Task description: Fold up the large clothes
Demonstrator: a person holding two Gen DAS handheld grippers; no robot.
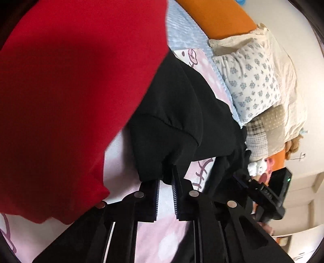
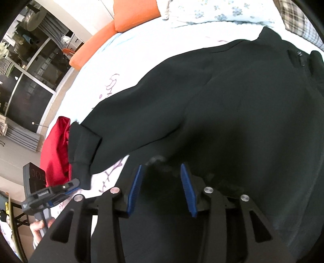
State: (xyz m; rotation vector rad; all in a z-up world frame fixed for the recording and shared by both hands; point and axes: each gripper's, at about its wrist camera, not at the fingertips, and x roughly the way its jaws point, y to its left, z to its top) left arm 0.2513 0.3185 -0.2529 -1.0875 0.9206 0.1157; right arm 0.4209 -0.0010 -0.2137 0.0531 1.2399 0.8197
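Black sweatshirt (image 1: pixel 182 105) lies spread on a bed with a pale pink-and-white printed sheet (image 1: pixel 162 238).

Left wrist view: the left gripper (image 1: pixel 165 185) points down at the sleeve cuff (image 1: pixel 154 161). Its blue-edged pads stand close together with a narrow strip of sheet showing between them lower down; the tips meet the bunched edge of the cuff, and the fabric appears pinched there. A red garment (image 1: pixel 60 101) fills the left half of the view, overlapping the sweatshirt's edge. Beyond the sweatshirt lie a floral pillow (image 1: pixel 253 81), a plaid pillow (image 1: pixel 261 133) and an orange cushion (image 1: pixel 220 18). The right gripper (image 1: pixel 269 192) shows at the right edge, side on; its state cannot be told from here.

Right wrist view: the right gripper (image 2: pixel 162 168) hangs over the sweatshirt (image 2: pixel 232 101) body, near its lower edge. Its blue pads stand partly apart, with dark cloth and a grey fuzzy patch lying between them; neither pad is seen pressing on fabric. The sleeve runs out to the left, its cuff (image 2: pixel 83 153) resting against the red garment (image 2: pixel 56 153). The left gripper (image 2: pixel 76 185) sits at the cuff's end, a hand (image 2: pixel 39 228) on its handle.
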